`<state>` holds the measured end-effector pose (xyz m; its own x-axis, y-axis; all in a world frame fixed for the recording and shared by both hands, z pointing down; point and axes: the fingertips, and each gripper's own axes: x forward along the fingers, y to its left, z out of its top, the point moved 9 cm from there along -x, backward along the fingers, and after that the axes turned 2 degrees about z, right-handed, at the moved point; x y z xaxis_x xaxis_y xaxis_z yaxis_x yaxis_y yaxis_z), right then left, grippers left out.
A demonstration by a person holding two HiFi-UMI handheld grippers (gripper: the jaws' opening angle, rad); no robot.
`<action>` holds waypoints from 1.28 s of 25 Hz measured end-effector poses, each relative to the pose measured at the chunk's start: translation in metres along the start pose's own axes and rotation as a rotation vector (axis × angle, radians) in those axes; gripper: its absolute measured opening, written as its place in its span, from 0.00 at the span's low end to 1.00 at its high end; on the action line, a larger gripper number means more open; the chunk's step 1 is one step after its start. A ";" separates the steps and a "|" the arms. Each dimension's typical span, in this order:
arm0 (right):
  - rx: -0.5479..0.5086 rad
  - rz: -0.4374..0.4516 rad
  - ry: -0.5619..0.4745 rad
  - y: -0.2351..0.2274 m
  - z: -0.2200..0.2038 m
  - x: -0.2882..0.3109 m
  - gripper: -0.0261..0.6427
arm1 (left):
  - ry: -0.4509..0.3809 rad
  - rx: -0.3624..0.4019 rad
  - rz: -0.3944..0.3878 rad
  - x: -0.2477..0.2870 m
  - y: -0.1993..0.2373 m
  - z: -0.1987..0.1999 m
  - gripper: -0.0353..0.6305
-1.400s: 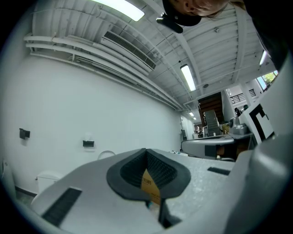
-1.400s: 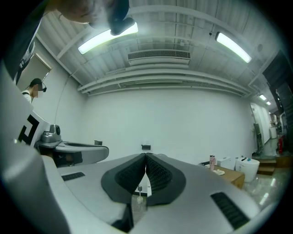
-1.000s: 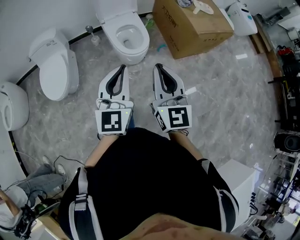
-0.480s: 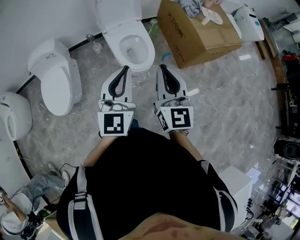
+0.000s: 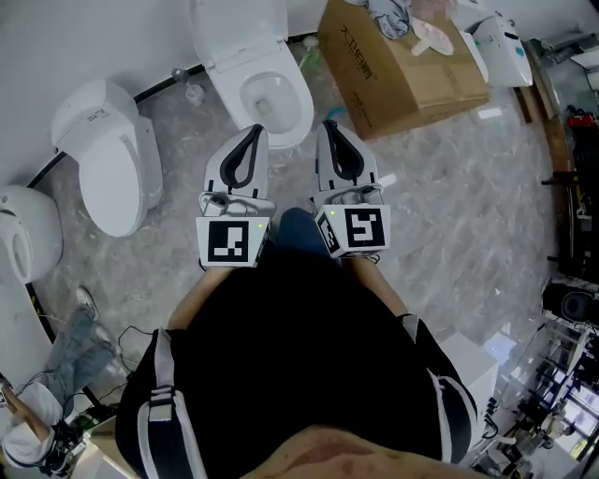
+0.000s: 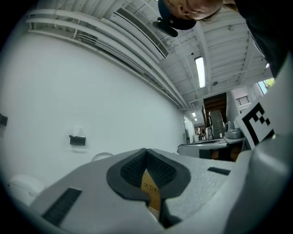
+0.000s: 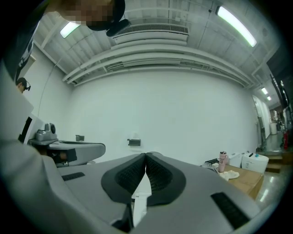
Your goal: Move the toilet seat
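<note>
Both pairs of jaws are pressed together with nothing between the pads. On the left gripper point(image 6: 146, 153) the ribbed pads meet at the tips, and only a sliver of the cardboard box point(image 5: 402, 65) shows through the hollow behind them. On the right gripper point(image 7: 145, 156) the pads also meet, with something white, probably porcelain, showing through the same hollow. In the head view the two grippers lie side by side at the middle of the frame, pointing towards the top. Their tips sit at the front edge of the open toilet point(image 5: 217, 65) in the upper centre, the left tip overlapping the bowl's near rim in the picture. The toilet seat point(image 5: 299, 94) appears to lie down round the bowl, while the lid point(image 5: 239, 23) seems to stand up at the top edge, though this steep view does not settle that. A closed toilet point(image 5: 108, 154) stands apart at the left on the grey floor point(image 5: 449, 206). Nothing is gripped, so this looks like the reach-in step before any hold on the seat. The next move would call for parting one pair of jaws, lowering it to the seat's front edge and closing on that ring alone, not on the bowl rim beneath it.
</note>
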<state>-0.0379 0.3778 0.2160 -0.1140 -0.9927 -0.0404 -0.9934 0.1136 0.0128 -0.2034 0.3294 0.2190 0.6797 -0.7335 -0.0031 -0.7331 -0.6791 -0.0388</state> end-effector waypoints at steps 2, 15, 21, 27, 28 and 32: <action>0.008 0.006 0.005 -0.008 -0.003 0.009 0.07 | -0.001 -0.014 0.010 0.007 0.004 -0.005 0.06; -0.017 0.183 0.035 -0.111 -0.021 0.154 0.07 | -0.005 -0.016 0.153 0.142 0.032 -0.017 0.06; -0.015 0.287 0.064 -0.154 -0.016 0.204 0.07 | -0.008 -0.020 0.238 0.198 0.035 -0.005 0.06; 0.000 0.386 0.075 -0.203 -0.031 0.250 0.07 | -0.031 -0.014 0.337 0.254 0.030 -0.011 0.06; -0.008 0.401 0.076 -0.206 -0.031 0.257 0.07 | -0.041 -0.023 0.354 0.258 0.030 -0.010 0.06; -0.035 0.472 0.083 -0.203 -0.034 0.277 0.07 | -0.083 -0.078 0.403 0.266 0.036 -0.011 0.06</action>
<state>0.1326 0.0780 0.2360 -0.5502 -0.8330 0.0580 -0.8322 0.5527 0.0443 -0.0491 0.1093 0.2279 0.3352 -0.9384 -0.0833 -0.9385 -0.3404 0.0581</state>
